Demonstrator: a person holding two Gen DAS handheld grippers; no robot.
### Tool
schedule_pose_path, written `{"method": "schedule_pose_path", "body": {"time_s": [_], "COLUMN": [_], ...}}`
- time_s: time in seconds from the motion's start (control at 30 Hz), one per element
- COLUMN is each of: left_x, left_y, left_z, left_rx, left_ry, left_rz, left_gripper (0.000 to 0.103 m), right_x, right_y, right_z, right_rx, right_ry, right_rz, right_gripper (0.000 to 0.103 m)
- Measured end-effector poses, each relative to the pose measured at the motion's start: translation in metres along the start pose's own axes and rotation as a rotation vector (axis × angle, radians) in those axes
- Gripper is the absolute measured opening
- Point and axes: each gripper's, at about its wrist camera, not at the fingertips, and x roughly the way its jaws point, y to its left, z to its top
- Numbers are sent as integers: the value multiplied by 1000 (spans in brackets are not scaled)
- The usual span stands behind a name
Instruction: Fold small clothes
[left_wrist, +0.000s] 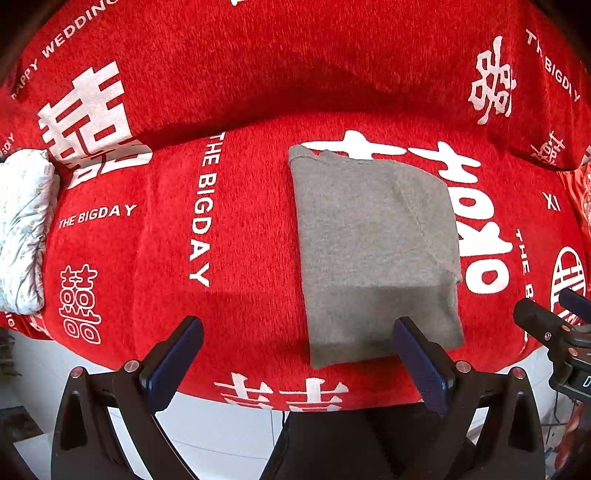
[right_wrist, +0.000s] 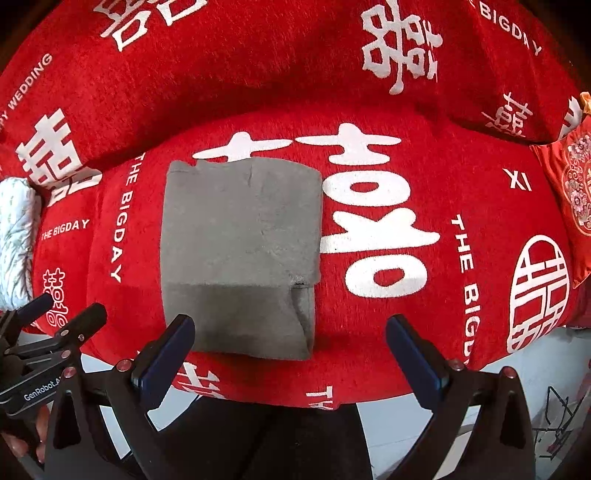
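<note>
A grey garment (left_wrist: 373, 243) lies folded into a rectangle on the red printed cover (left_wrist: 221, 229) of a sofa seat. My left gripper (left_wrist: 297, 336) is open above the seat's front edge, and its right finger overlaps the garment's near right corner in the view. In the right wrist view the same grey garment (right_wrist: 240, 251) sits left of centre. My right gripper (right_wrist: 290, 332) is open too, with its left finger in front of the garment's near left corner. Nothing is held by either gripper.
A white patterned bundle (left_wrist: 22, 229) lies at the seat's left end. A red embroidered cushion (right_wrist: 569, 192) sits at the right end. The sofa back (right_wrist: 258, 74) rises behind the seat. White tiled floor (left_wrist: 221, 435) shows below the seat's front edge.
</note>
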Motion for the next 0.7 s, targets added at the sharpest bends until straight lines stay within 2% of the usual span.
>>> {"method": "schedule_pose_path", "body": {"time_s": [0.7], "left_x": [-4], "left_y": [6], "left_z": [4], "left_rx": [-16], "left_ry": [1], "left_rz": [3], "left_gripper": [102], "right_x": [-2], "right_y": [2], "right_z": [6], "right_rx": [-5], "right_ry": [-1], "right_rz": [-13], "right_gripper": [103]}}
